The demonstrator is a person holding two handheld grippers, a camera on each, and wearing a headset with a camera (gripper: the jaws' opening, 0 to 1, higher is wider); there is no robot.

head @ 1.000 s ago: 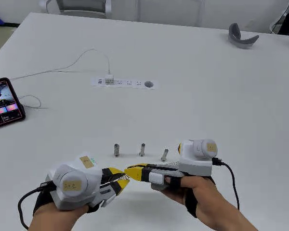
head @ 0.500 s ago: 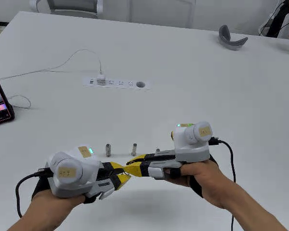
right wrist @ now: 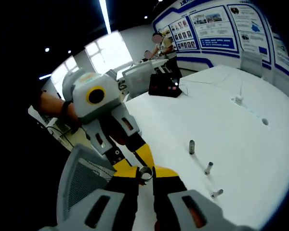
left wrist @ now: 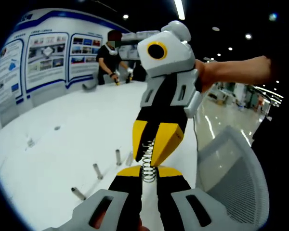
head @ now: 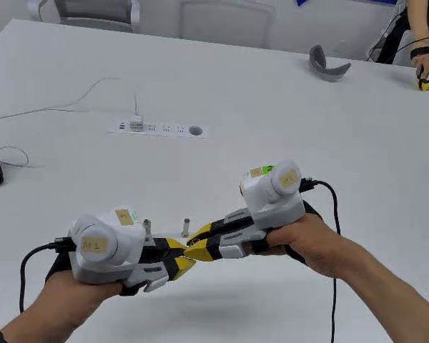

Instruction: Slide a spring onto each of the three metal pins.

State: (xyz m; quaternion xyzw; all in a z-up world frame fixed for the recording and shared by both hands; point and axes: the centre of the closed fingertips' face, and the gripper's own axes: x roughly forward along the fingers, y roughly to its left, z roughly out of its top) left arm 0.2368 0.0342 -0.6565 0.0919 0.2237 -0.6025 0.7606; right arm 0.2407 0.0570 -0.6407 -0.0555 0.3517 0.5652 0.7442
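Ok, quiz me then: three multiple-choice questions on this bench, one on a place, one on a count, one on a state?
1. Where do the metal pins stand? A) on the white table B) on the floor C) on a shelf
2. How many pins are there? A) two B) three C) five
3. The spring is: A) loose on the table B) dangling from a cable C) gripped between the left hand-held gripper and the right hand-held gripper
Answers: 1 A, they stand on the tabletop; 2 B, the right gripper view shows three; 3 C, both tips pinch it in mid-air.
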